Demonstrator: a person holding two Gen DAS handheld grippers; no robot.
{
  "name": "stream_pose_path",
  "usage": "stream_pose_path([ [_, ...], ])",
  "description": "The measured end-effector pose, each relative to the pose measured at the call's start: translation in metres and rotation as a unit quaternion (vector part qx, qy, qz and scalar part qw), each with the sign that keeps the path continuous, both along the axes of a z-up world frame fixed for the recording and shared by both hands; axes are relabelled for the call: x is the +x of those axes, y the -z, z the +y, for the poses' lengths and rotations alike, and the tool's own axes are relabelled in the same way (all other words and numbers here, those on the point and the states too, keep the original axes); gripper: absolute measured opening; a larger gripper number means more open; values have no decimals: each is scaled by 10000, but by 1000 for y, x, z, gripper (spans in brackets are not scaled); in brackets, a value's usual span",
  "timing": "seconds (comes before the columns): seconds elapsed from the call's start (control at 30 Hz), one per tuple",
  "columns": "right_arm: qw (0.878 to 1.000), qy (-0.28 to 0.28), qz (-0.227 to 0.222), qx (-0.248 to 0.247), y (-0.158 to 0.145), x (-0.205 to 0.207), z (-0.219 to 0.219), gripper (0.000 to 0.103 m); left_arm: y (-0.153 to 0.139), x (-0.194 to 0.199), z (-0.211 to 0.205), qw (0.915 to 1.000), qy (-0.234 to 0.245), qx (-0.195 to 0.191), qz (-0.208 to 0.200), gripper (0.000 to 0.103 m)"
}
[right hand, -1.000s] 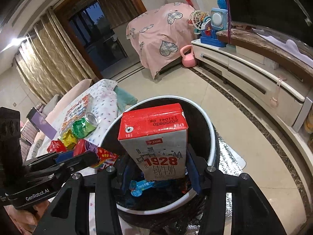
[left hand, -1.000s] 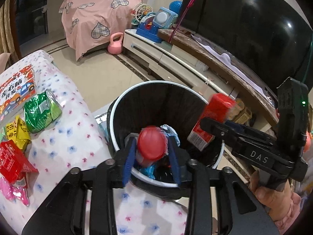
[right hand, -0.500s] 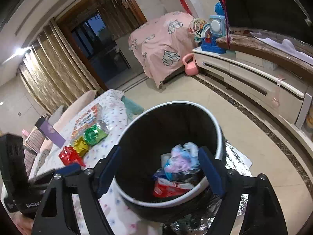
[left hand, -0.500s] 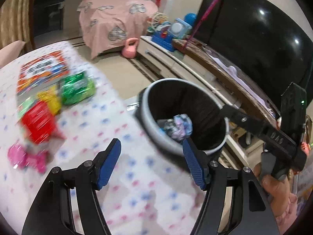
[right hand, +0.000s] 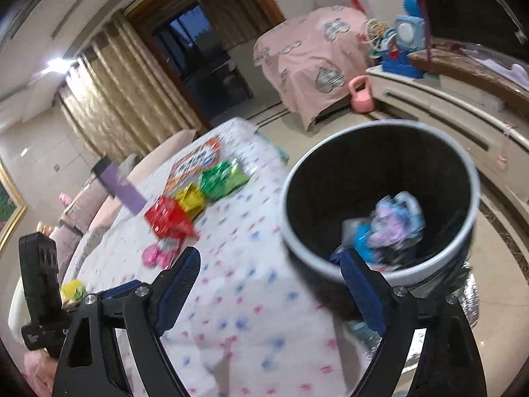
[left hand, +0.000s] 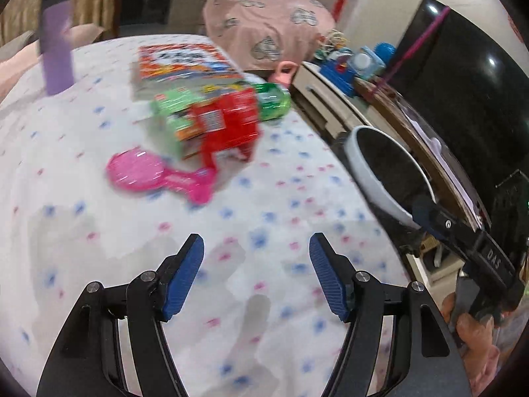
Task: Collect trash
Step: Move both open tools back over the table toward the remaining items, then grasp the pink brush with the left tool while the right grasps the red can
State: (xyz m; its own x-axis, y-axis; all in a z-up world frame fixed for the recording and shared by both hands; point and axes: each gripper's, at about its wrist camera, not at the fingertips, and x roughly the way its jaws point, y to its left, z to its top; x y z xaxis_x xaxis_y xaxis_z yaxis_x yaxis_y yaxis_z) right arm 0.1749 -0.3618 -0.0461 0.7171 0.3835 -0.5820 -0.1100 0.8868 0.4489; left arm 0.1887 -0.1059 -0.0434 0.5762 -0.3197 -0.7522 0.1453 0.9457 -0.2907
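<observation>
Left gripper (left hand: 256, 264) hangs over the flowered tablecloth (left hand: 99, 215), blue pads spread wide, nothing between them. Ahead of it on the cloth lies the trash, blurred: a pink wrapper (left hand: 155, 175) nearest, a red packet (left hand: 228, 125) just behind it, touching a green carton (left hand: 172, 115), and a green bag (left hand: 272, 99) at the far edge beside a picture book (left hand: 185, 63). A purple box (left hand: 56, 46) stands upright further back.

Right gripper (right hand: 271, 278) is spread wide too and empty, one finger over the cloth, the other across the near rim of the black trash bin (right hand: 380, 152). Inside the bin sits crumpled blue and pink packaging (right hand: 390, 225). From this side the table shows the red packet (right hand: 167, 215), a yellow wrapper (right hand: 191, 198) touching it, the green bag (right hand: 221, 178) and the pink wrapper (right hand: 158, 254), all well apart from the bin. The left gripper's body (right hand: 39, 278) shows at the left edge.
</observation>
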Motion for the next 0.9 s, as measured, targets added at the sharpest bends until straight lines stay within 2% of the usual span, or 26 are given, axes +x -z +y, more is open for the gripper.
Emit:
stream_pose_path([
  [0.17, 9995, -286, 91, -11, 7, -2, 30, 88, 6, -10, 30, 9997, -249, 0, 53, 68],
  [0.53, 9971, -742, 113, -132, 8, 5, 79, 89, 15, -11, 68, 9970, -738, -77, 225, 68],
  [0.9, 9930, -1173, -16, -113, 7, 41, 118, 89, 23, -1, 89, 9945, -960, -117, 392, 68],
])
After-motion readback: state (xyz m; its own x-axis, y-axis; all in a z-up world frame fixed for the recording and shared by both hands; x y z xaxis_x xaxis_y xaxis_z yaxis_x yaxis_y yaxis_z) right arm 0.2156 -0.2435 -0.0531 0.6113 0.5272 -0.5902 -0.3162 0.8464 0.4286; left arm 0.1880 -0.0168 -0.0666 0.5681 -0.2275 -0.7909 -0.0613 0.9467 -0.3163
